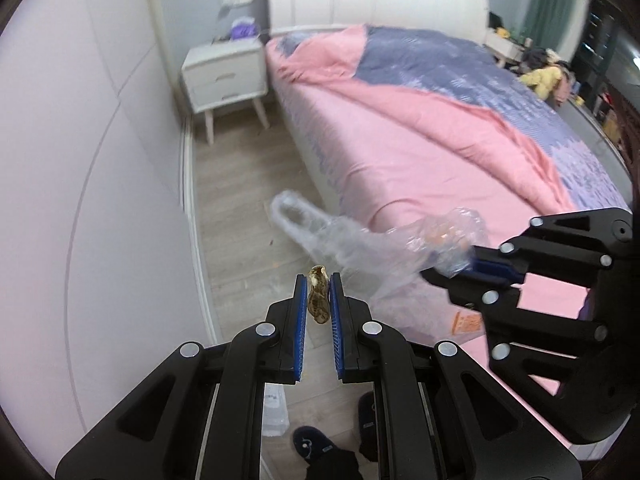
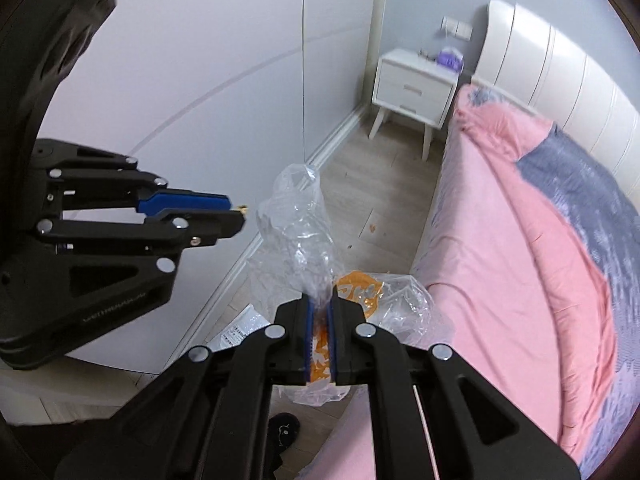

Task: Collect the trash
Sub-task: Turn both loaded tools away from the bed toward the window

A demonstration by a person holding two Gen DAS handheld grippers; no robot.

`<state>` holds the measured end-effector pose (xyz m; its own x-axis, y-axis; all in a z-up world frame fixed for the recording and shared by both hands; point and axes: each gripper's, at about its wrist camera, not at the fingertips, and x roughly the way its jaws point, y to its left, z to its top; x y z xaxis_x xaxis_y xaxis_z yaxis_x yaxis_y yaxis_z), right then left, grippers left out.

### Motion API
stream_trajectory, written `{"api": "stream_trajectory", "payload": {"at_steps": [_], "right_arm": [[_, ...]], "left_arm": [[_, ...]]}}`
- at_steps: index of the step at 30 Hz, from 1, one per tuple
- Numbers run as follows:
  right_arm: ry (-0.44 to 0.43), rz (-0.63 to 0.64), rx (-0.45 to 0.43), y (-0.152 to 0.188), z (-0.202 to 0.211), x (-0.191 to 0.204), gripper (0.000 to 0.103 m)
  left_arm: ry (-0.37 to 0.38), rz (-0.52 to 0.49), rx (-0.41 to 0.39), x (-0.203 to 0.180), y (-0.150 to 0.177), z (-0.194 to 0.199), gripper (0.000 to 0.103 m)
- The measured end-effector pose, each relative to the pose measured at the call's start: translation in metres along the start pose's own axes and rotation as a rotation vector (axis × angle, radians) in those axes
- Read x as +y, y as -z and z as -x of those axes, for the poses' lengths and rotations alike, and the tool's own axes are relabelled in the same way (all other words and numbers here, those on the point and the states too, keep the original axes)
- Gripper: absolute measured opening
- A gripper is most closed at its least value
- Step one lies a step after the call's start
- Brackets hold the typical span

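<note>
Pinching a lumpy peanut shell (image 1: 318, 300), left claw (image 1: 319, 286); right claw (image 2: 320, 304) clamps crinkly clear bag (image 2: 296, 216).

The wooden floor (image 2: 384, 196) carries a white nightstand (image 2: 412, 88) far off, crumbs (image 2: 373, 228), and a bed (image 2: 520, 240) at right.

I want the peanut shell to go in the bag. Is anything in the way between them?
Nothing visible blocks it. The left gripper pinches the peanut shell, and only open air separates it from the clear plastic bag held by the right gripper.
</note>
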<state>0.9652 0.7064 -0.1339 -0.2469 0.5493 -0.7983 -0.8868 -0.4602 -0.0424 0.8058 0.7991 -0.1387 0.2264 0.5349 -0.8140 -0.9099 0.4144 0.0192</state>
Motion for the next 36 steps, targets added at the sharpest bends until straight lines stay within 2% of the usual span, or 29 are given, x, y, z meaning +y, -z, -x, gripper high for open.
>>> {"api": "stream_trajectory", "payload": {"at_steps": [6,10,18,22,29,32,36], "right_arm": [[0.041,-0.095,-0.062,0.008,0.057,-0.01,0.007],[0.1,-0.175,-0.074,0.011,0.076,-0.021,0.007],[0.283,-0.317,-0.065,0.042,0.115,-0.029,0.007],[0.391,-0.45,-0.058,0.072,0.143,-0.029,0.007],[0.581,-0.683,-0.073,0.144,0.209,-0.03,0.007],[0.649,-0.77,-0.08,0.178,0.236,-0.032,0.007],[0.742,-0.899,-0.085,0.241,0.281,-0.026,0.007]], "left_arm": [[0.038,-0.153,-0.061,-0.039,-0.028,0.043,0.01],[0.078,-0.227,-0.092,-0.058,-0.045,0.054,0.01],[0.241,-0.402,-0.128,-0.114,-0.054,0.056,0.01],[0.329,-0.49,-0.128,-0.153,-0.04,0.06,0.01],[0.481,-0.685,-0.133,-0.248,-0.006,0.083,0.01],[0.551,-0.789,-0.149,-0.296,0.019,0.104,0.01],[0.642,-0.906,-0.154,-0.366,0.061,0.137,0.01]]}}
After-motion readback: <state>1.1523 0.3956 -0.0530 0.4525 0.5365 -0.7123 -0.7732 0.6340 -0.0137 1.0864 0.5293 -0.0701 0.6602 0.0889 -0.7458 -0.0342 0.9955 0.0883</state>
